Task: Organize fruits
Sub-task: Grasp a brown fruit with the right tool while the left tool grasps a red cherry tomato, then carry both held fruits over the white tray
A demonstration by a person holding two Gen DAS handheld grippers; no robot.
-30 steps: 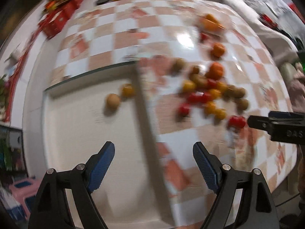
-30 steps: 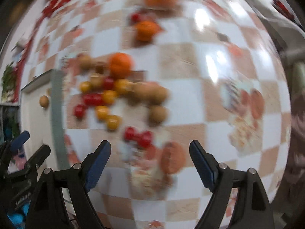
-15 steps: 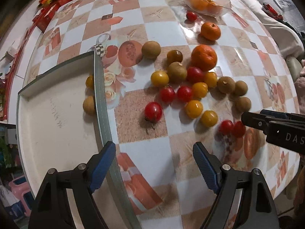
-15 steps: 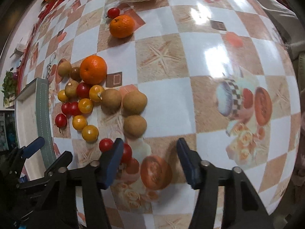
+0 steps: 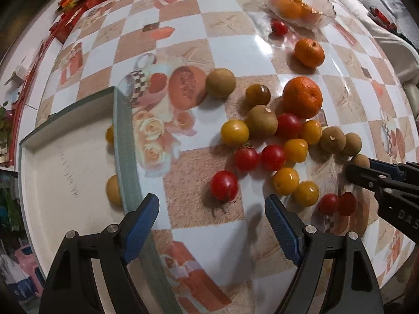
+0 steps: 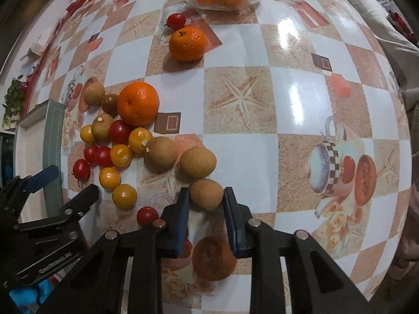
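A heap of red and yellow cherry tomatoes, brown longans and two oranges lies on the checked tablecloth. My right gripper (image 6: 205, 198) has its blue pads on either side of a brown longan (image 6: 207, 193), touching or nearly touching it on the table. In the left wrist view that longan (image 5: 360, 161) shows at the right gripper's tip. My left gripper (image 5: 212, 218) is open and empty, just in front of a red tomato (image 5: 224, 185). A white tray (image 5: 65, 162) with a green rim holds two fruits (image 5: 114, 189) at the left.
A glass bowl (image 6: 222, 2) with oranges and small yellow fruits stands at the far side. A lone orange (image 6: 188, 43) and a red tomato (image 6: 176, 20) lie before it. Red packets (image 5: 78, 2) line the far left edge. A bed lies beyond the table's right side.
My right gripper has moved forward to the nearest longan and narrowed its jaws around it. My left gripper has moved from over the tray toward the fruit heap, still open.
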